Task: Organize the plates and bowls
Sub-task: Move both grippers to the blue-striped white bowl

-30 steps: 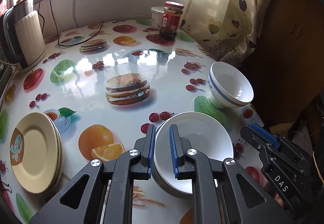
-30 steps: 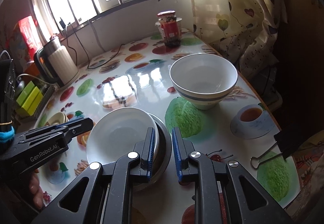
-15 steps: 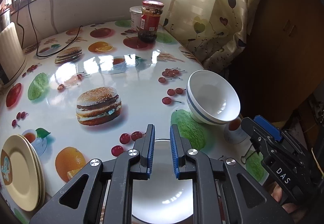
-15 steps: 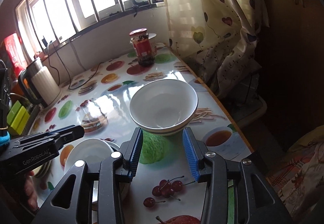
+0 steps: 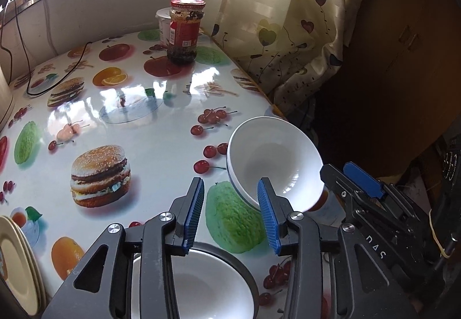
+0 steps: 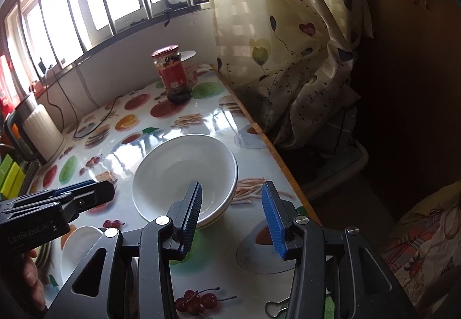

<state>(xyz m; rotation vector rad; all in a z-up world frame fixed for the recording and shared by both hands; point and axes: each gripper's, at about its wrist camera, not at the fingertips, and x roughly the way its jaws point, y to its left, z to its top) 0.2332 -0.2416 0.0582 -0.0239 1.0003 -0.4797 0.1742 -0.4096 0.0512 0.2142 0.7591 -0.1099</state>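
A white bowl with a blue stripe point(image 5: 276, 163) stands near the table's right edge; it also shows in the right wrist view point(image 6: 184, 174). My right gripper point(image 6: 230, 212) is open, its left finger over the bowl's near rim, its right finger outside. My left gripper point(image 5: 230, 215) is open and empty just left of that bowl, above a white bowl stacked on a grey plate point(image 5: 207, 290). That stack also shows at the lower left of the right wrist view point(image 6: 80, 249). Cream plates point(image 5: 17, 261) lie stacked at the far left.
A red-lidded jar point(image 5: 184, 30) and a white tub point(image 5: 162, 24) stand at the back. A kettle point(image 6: 37, 131) with a black cord point(image 5: 57, 73) is at the back left. A curtain point(image 6: 288, 59) hangs beyond the right table edge. A binder clip point(image 6: 276, 310) lies near the front.
Both grippers have opened. The left one let go of the white bowl on the grey plate and swung right. The right one moved forward to the striped bowl's rim.
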